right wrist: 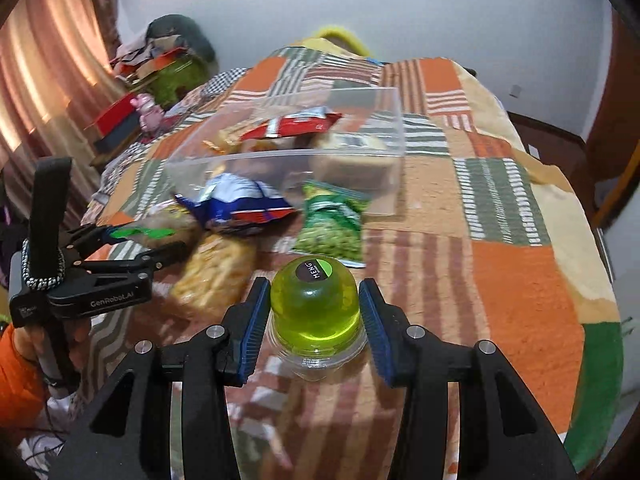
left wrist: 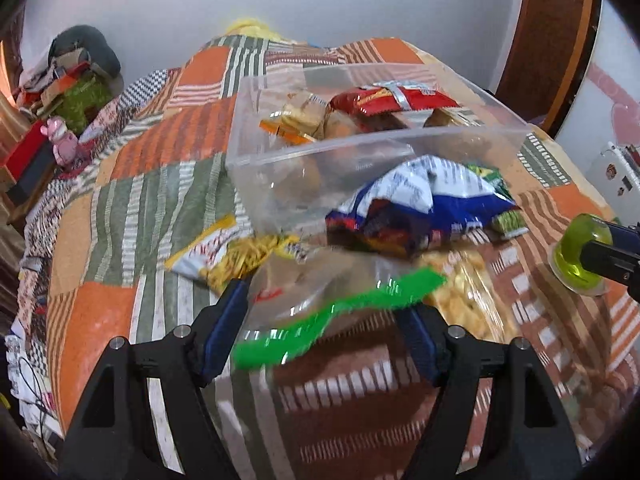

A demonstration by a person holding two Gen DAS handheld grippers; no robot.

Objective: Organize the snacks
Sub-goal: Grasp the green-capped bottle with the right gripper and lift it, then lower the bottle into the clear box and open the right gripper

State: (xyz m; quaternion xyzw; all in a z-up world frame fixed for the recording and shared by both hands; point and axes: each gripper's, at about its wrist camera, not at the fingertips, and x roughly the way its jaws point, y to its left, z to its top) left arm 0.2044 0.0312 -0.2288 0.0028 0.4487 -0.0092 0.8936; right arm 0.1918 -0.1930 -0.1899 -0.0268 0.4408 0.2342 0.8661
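My left gripper (left wrist: 320, 300) stands open over a clear bag with a green seal strip (left wrist: 340, 312); the bag lies between the jaws, blurred, and the pads do not clearly press it. In the right wrist view that gripper (right wrist: 156, 242) is at the left. My right gripper (right wrist: 314, 286) is shut on a green jelly cup (right wrist: 314, 312) held just above the blanket; the cup (left wrist: 580, 256) also shows at the right edge of the left wrist view. A clear plastic bin (left wrist: 380, 140) holds a red packet (left wrist: 392, 102) and biscuit packs.
In front of the bin lie a blue-and-white packet (left wrist: 420, 208), a green pea packet (right wrist: 332, 228), a yellow noodle snack (left wrist: 240, 256) and a yellow puffed-snack bag (right wrist: 216, 276). All rest on a patchwork blanket (right wrist: 500, 280). Boxes and clothes (right wrist: 160, 64) are piled at the left.
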